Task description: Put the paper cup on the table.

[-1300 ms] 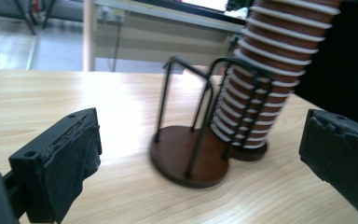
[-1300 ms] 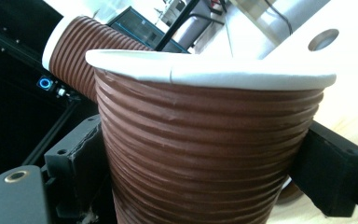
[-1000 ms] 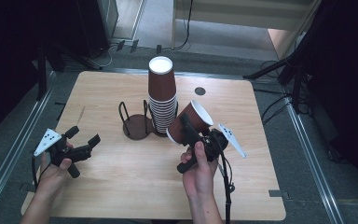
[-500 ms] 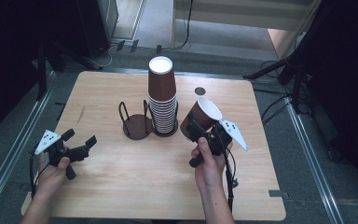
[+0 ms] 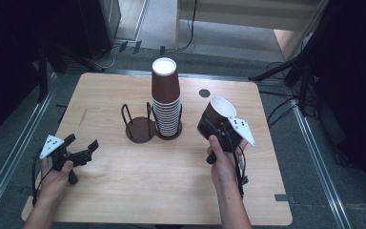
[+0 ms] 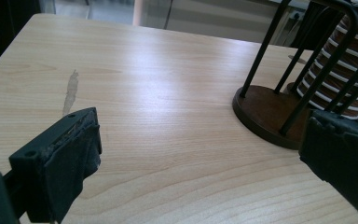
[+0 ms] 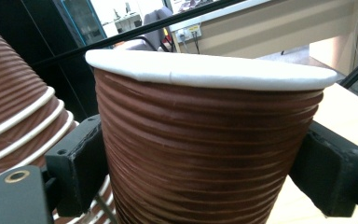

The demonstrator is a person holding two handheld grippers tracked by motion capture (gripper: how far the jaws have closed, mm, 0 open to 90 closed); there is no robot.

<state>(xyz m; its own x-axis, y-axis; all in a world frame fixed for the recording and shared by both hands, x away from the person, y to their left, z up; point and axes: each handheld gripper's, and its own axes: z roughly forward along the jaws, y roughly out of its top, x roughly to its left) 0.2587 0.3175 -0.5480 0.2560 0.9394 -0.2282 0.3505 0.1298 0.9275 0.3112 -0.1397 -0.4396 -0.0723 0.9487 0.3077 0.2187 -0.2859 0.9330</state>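
Right of the stack of brown paper cups, above the middle right of the wooden table, the right gripper holds a single brown ribbed paper cup clear of the tabletop. In the right gripper view its black jaws press on either side of the cup's ribbed wall, just below the white rolled rim, so the cup is clamped across its width. Seen from the high view the cup's mouth is open toward the far right and upward, with the white inside showing; its long axis is tilted, running from the base at the near left to the rim at the far right, neither upright nor lying flat.

The stack itself stands mouth down beside the empty wire cup holder, the two bases touching or nearly so. The left gripper is well apart at the near left, low over the table, jaws standing wide with nothing between them, and pointing toward the holder's round base.

By my reading, the step in hand is carrying one cup that has been separated from the stack. The next move likely calls for righting the cup so its axis stands vertical, lowering it onto a bare part of the table or into the holder, and only then easing the jaws apart; a thin paper wall could dent if squeezed harder.
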